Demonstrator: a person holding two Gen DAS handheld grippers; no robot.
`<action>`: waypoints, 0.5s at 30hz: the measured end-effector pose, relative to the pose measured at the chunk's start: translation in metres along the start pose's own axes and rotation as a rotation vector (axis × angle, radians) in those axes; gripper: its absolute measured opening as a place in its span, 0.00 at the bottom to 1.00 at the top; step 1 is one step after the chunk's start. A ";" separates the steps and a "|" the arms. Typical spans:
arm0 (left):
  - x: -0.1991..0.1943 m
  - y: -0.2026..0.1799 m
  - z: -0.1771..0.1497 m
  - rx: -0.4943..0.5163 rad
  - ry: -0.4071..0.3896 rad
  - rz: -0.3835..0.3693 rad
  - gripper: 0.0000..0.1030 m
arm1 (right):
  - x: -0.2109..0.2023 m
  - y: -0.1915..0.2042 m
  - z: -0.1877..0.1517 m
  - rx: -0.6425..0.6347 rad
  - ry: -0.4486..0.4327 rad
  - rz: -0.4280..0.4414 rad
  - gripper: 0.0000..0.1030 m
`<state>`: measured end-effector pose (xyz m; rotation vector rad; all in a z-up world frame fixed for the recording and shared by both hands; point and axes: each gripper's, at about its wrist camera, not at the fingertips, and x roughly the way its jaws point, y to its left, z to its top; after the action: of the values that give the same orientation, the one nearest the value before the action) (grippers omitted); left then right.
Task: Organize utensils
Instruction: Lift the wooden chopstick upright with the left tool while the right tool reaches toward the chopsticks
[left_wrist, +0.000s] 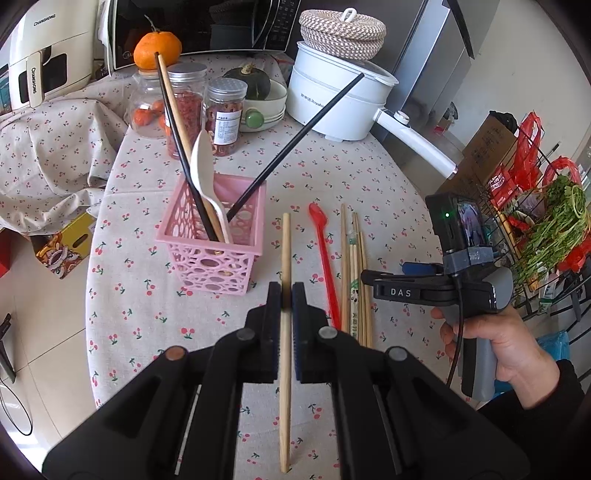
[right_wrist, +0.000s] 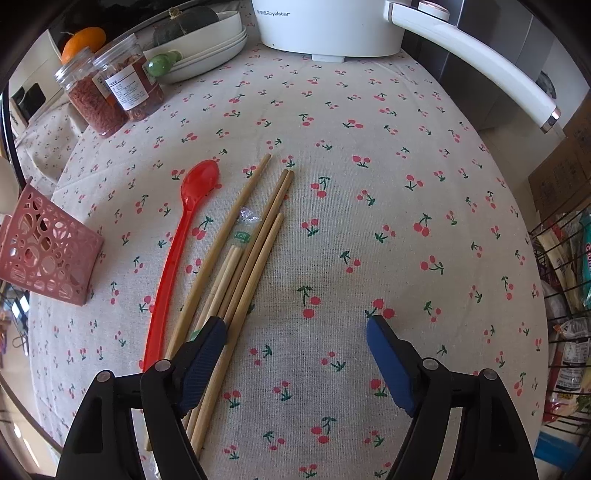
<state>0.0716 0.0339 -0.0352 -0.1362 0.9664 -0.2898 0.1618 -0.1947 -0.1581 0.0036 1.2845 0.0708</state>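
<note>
My left gripper (left_wrist: 287, 295) is shut on a single wooden chopstick (left_wrist: 285, 251) and holds it above the cherry-print cloth, just right of the pink perforated basket (left_wrist: 212, 254). The basket holds a white spoon (left_wrist: 205, 173), black chopsticks (left_wrist: 295, 144) and a wooden one. A red plastic spoon (left_wrist: 325, 258) and several wooden chopsticks (left_wrist: 354, 273) lie on the cloth to the right. My right gripper (right_wrist: 295, 326) is open and empty; its left finger sits over the chopsticks (right_wrist: 255, 236) beside the red spoon (right_wrist: 181, 243). The basket shows at the left edge of the right wrist view (right_wrist: 44, 254).
Jars of dried food (left_wrist: 184, 107), an orange (left_wrist: 157, 50), a squash in stacked bowls (left_wrist: 255, 92) and a white electric pot (left_wrist: 332, 99) with a long handle stand at the back. A wire rack with greens and bags (left_wrist: 546, 229) stands off the table's right edge.
</note>
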 end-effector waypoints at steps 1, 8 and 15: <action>0.000 0.000 0.000 -0.001 -0.002 0.001 0.06 | 0.000 0.000 0.000 0.002 0.007 -0.003 0.78; -0.003 0.005 -0.002 -0.010 -0.007 0.008 0.06 | 0.001 0.004 -0.004 -0.001 0.035 -0.069 0.77; -0.003 0.011 -0.005 -0.018 -0.007 0.019 0.06 | -0.005 0.019 -0.006 -0.010 -0.023 -0.050 0.39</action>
<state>0.0675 0.0453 -0.0381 -0.1444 0.9628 -0.2631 0.1536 -0.1763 -0.1541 -0.0364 1.2607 0.0345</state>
